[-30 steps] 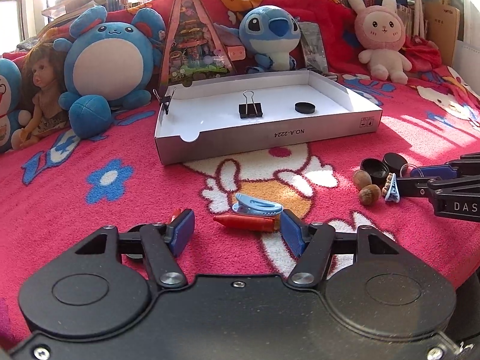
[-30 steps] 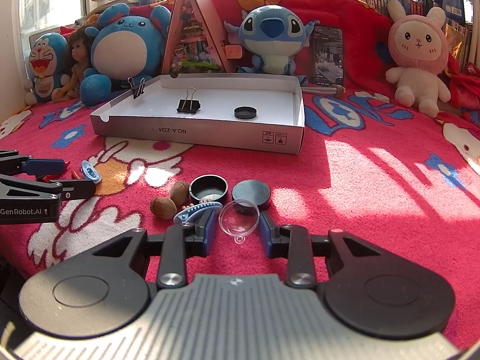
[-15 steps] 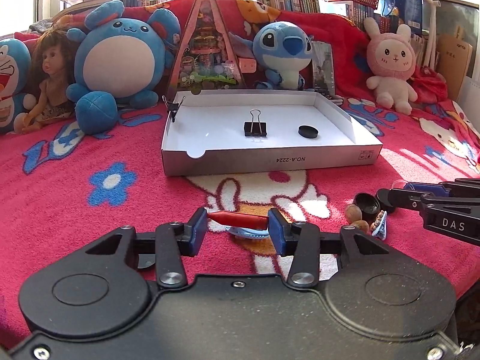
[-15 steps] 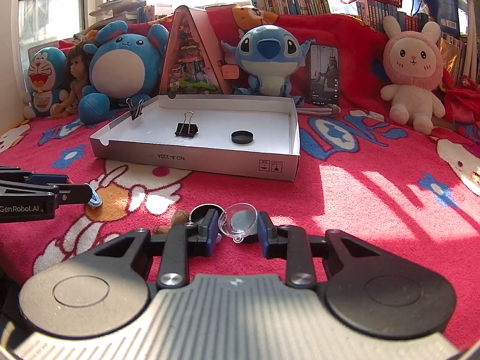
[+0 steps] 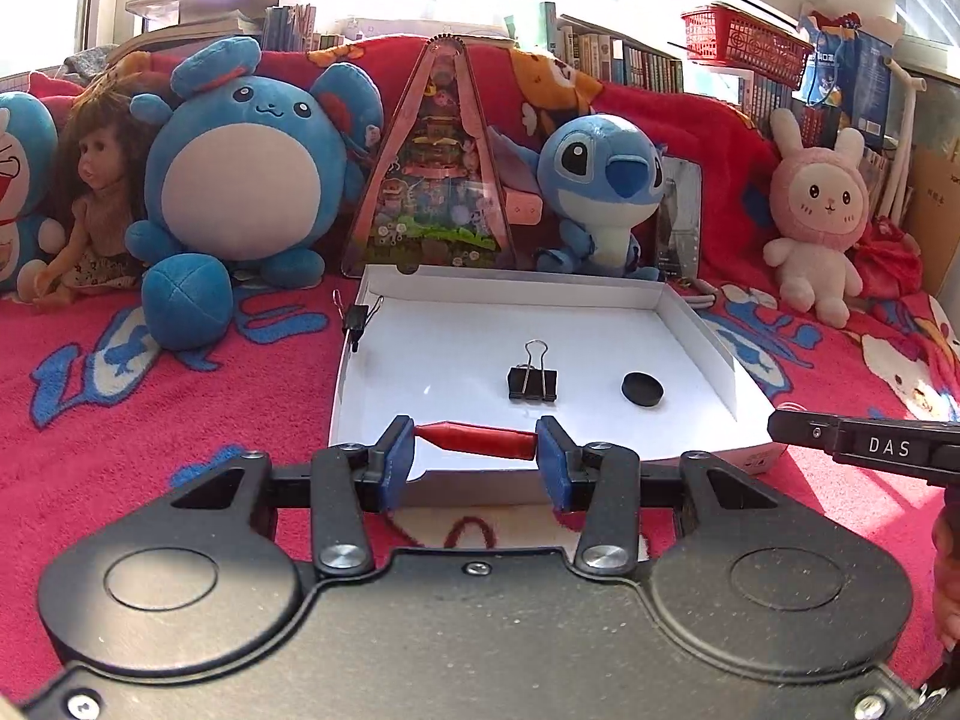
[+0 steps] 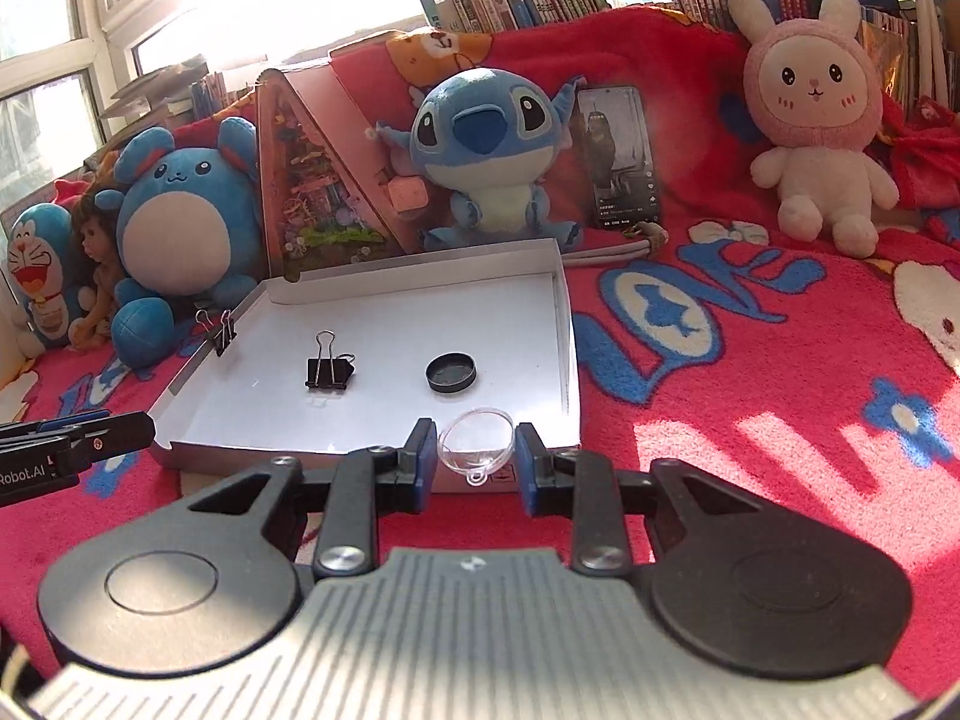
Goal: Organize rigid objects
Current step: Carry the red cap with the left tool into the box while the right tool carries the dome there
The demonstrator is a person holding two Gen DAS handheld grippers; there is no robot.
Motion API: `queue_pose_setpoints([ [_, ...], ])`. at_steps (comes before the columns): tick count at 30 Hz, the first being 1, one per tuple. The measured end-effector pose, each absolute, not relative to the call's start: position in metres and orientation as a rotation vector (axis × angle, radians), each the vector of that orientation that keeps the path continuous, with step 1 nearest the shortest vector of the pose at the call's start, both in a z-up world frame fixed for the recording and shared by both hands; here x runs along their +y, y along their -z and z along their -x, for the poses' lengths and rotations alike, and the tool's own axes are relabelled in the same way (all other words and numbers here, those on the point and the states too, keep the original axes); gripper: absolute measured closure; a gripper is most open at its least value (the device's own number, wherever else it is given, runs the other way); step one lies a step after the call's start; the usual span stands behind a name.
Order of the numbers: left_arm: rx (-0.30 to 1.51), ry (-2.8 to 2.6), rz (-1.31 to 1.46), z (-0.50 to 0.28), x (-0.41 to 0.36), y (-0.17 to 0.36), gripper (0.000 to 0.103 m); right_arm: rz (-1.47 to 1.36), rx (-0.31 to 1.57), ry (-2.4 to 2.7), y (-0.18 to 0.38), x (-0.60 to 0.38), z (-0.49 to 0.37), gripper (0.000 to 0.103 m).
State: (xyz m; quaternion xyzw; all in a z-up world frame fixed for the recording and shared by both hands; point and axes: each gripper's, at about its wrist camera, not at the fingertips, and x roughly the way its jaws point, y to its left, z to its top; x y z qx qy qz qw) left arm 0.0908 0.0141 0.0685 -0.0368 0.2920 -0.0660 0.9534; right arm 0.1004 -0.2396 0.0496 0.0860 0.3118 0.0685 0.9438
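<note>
Overhead, both loads near box rim (image 5: 708, 333).

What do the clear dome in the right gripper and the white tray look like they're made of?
Clear dome: likely thin hard plastic, glossy; see-through, with a small moulded tab. White tray: probably cardboard with a smooth white coating; folded walls and printed marks on the front wall.

Binder clip (image 5: 531, 383) left of cap (image 5: 642, 388) in tray (image 5: 708, 324); second clip (image 5: 356, 319) seemingly on its left wall.
</note>
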Motion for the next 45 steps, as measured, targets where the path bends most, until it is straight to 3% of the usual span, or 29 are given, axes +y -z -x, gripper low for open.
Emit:
queue_pose_setpoints([
  [9,0.668,0.126,0.097,-0.144,0.006,-0.068,0.061,-0.342,0.758,-0.121,-0.039,-0.263,-0.153,0.07],
  [21,0.786,0.061,0.106,-0.208,0.001,-0.037,0.061,-0.322,0.811,-0.101,-0.031,-0.258,-0.189,0.07],
  [45,0.838,0.024,0.121,-0.236,0.0,-0.017,0.061,-0.326,0.884,-0.083,-0.018,-0.244,-0.228,0.07],
])
